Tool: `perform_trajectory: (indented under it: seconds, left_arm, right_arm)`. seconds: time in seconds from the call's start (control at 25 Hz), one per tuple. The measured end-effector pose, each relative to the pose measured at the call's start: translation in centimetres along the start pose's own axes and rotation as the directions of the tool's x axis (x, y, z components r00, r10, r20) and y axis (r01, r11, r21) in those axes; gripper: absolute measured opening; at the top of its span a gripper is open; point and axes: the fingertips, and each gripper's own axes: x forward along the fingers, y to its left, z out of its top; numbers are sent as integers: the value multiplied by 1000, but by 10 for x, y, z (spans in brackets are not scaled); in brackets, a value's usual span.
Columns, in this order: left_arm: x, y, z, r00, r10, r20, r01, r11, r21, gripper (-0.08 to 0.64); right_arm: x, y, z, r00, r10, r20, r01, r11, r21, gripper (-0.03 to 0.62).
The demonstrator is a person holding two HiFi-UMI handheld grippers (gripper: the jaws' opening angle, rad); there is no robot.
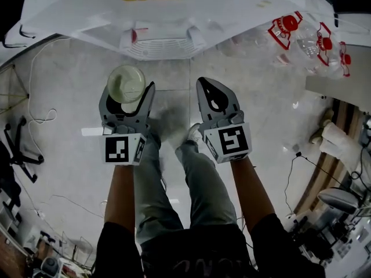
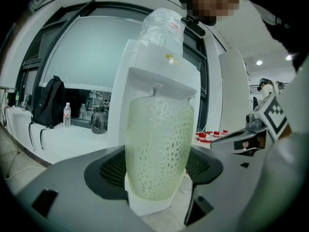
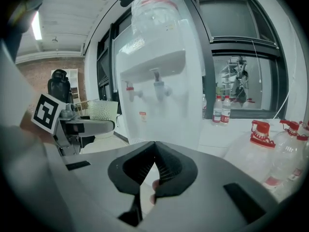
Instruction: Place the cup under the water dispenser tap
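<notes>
Pale-green dimpled cup (image 1: 126,84) stands upright, clamped in the left tongs (image 1: 128,92) just before the water dispenser (image 1: 162,36), seemingly lined up for its tap (image 2: 155,88), while the right tongs (image 1: 204,84) stay-free, closed and empty beside.

The cup (image 2: 159,146) is a pale green, translucent tumbler with a dimpled wall. It stands upright at the centre of the left gripper view, clamped between the left gripper's (image 2: 157,175) fingers (image 2: 96,173). Behind it rises the white water dispenser (image 2: 154,64), topped by a clear bottle (image 2: 161,28). The dispenser's tap (image 2: 155,88) shows just above the cup's rim. In the head view the cup's round mouth lies upper left of centre, apart from the dispenser.
</notes>
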Motion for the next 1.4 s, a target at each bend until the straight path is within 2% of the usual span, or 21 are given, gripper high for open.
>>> perform_trajectory:
  seconds: [0.12,0.28,0.56,1.0,1.4]
  left_arm:
    - [12,5,-12,1000,7,15,-7,1000,8,359]
    - [31,11,-28,999,15,39,-15,1000,8,360]
    - [65,20,-46,997,34,67,-37,998,42,360]
    - [97,29,-53,993,59,97,-64,997,48,360]
    - [113,33,-62,993,68,100,-74,995,65,360]
  right_arm:
    - [9,-4,-13,1000,4,0,-4,1000,-5,15]
    - [16,-5,-43,998,21,-61,-22,1000,-19,15]
    - [33,-14,-72,998,19,-59,-20,999,-25,15]
    - [50,-27,-94,999,5,-38,-6,1000,-29,15]
    - [54,-28,-111,998,-6,-64,5,1000,-18,15]
